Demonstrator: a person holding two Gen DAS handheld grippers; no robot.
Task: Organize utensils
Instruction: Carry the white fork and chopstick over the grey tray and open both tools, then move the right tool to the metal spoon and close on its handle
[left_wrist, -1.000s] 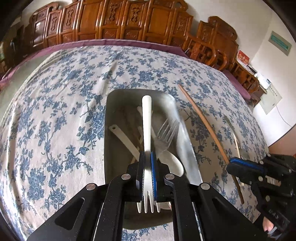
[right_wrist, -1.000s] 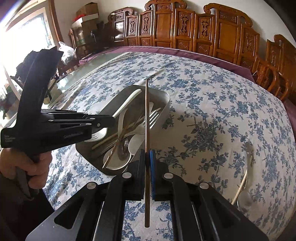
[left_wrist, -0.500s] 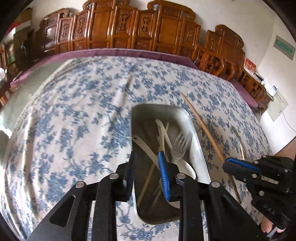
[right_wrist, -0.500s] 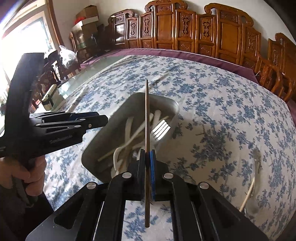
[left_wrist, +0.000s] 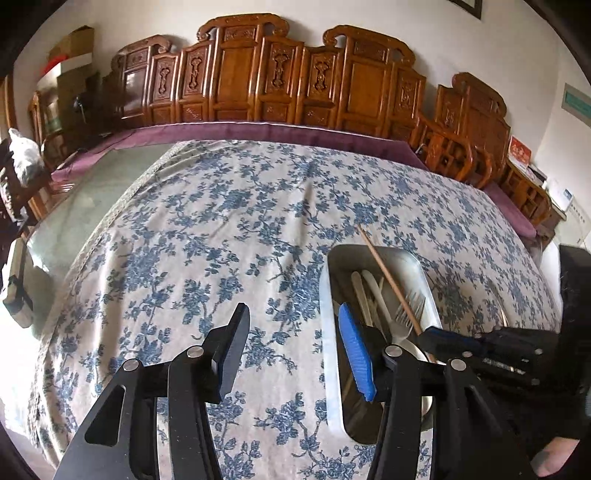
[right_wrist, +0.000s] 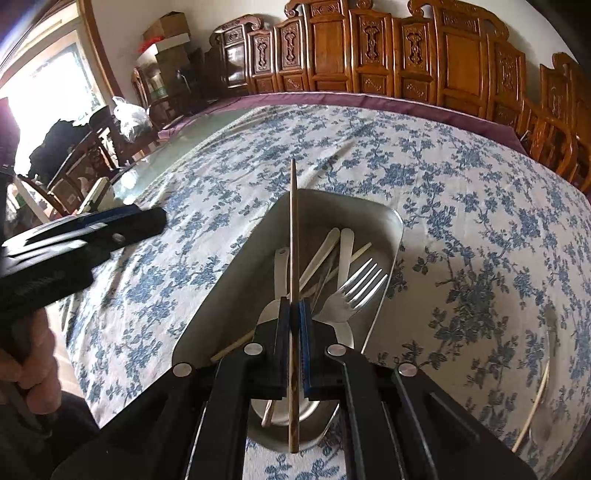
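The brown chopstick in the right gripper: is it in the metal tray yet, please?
Not yet: the right gripper is shut on the brown chopstick, holding it over the metal tray.

Fork (right_wrist: 354, 295) lies in tray (right_wrist: 236, 295) on tablecloth (right_wrist: 461, 206); chairs (right_wrist: 388, 51) behind.

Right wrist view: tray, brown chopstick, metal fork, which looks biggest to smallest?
1. Metal tray, largest.
2. Brown chopstick, long but thin, and nearer the camera.
3. Metal fork, smallest.
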